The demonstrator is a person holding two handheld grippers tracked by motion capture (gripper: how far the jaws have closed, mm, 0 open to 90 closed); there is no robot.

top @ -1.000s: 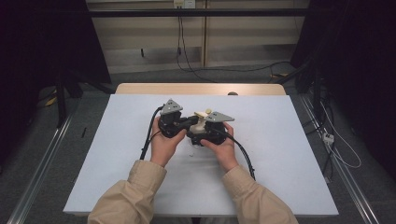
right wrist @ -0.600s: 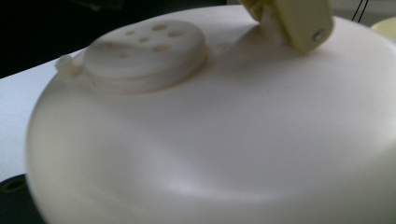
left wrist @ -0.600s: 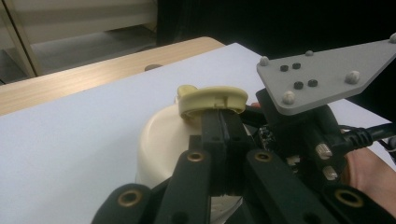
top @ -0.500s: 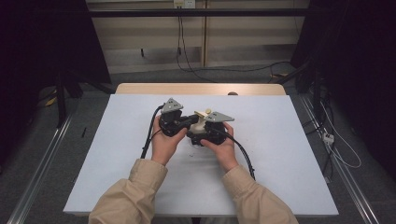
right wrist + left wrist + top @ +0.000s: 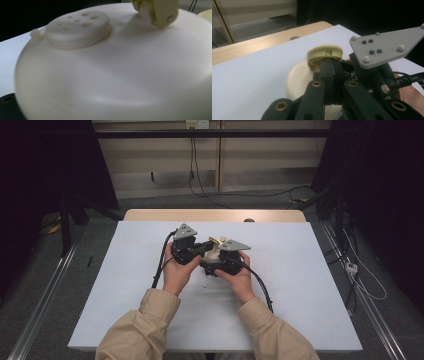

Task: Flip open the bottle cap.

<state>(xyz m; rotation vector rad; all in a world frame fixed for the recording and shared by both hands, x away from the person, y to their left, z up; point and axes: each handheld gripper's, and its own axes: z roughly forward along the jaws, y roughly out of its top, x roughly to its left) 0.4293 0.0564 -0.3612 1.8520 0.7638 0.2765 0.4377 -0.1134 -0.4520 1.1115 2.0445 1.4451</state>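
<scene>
My left tongs (image 5: 331, 65) are clamped on the yellowish lid (image 5: 325, 53) of a cream, rounded container (image 5: 120, 75), which sits toward the middle of the counter (image 5: 125, 310), nearer its far edge. My right tongs (image 5: 216, 265) sit hard against the container's body; whether they grip it I cannot tell. I judge the lid is raised on its hinge, and the job of opening or closing it is unfinished.

no visible change, both hands (image 5: 177, 272) unmoved, nothing shifted

Overhead camera faces forward-down; both claw cameras sit close, sharing the cream container (image 5: 120, 75).
</scene>
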